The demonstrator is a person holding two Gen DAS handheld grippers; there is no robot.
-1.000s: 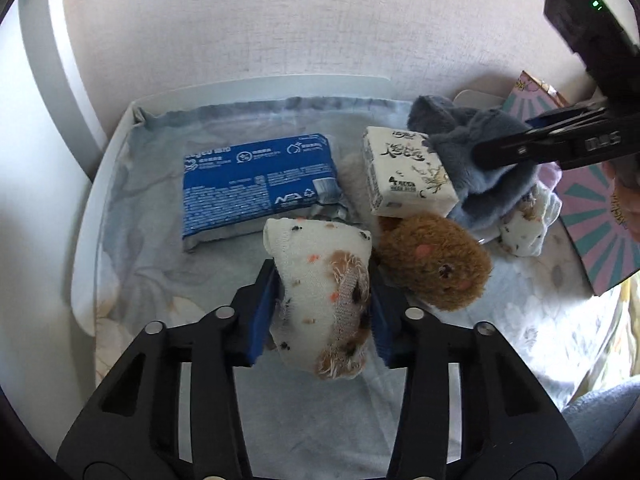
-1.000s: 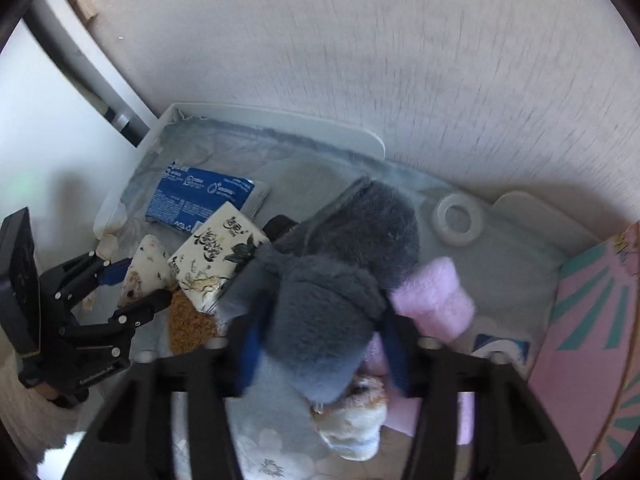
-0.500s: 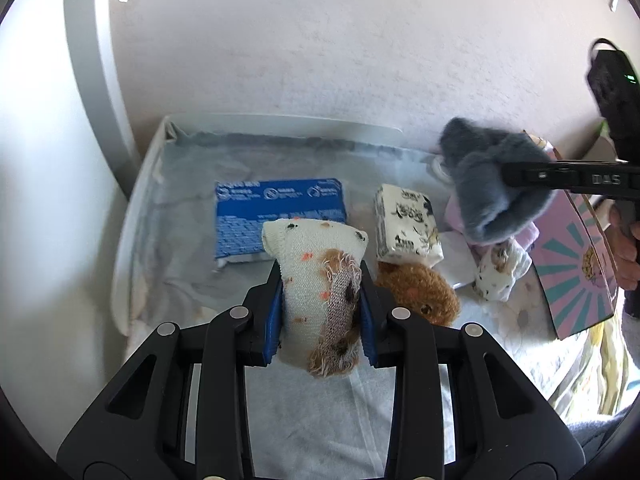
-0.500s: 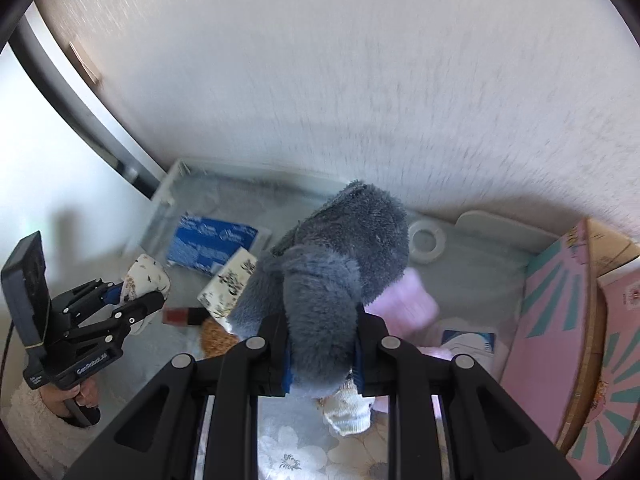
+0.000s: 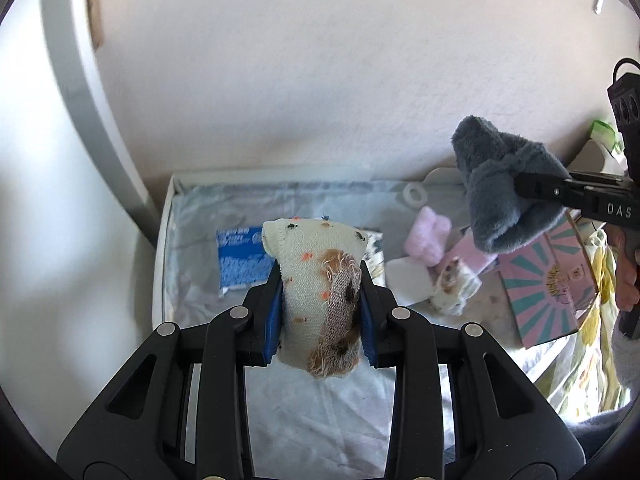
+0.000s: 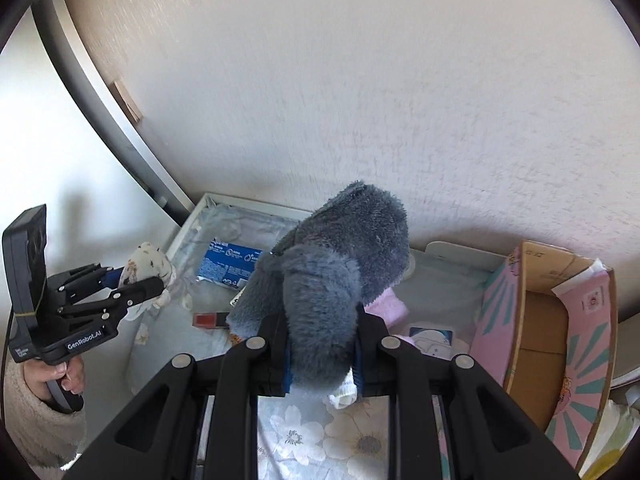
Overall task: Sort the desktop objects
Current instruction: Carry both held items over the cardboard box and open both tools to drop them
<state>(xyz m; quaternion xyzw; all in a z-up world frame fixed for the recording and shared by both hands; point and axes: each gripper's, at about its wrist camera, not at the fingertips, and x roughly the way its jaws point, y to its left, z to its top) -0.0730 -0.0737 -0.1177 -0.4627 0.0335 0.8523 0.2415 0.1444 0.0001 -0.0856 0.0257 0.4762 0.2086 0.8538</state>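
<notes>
We hold a cream knitted sock with orange dots [image 5: 316,280] clamped in the left gripper [image 5: 320,312], lifted above the white cloth-lined tray [image 5: 172,240]. The right gripper [image 6: 322,360] squeezes a grey fluffy sock [image 6: 332,264] near the pink cardboard box [image 6: 560,320]. Both are soft, so they may slip out or miss the box.

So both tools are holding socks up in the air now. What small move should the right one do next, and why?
Probably carry the grey sock sideways to the right, until it hangs over the open pink box. The right tool is shut on it, lifted off the cloth, and the box's cardboard inside looks free. That it is the sorting bin is my guess.
</notes>
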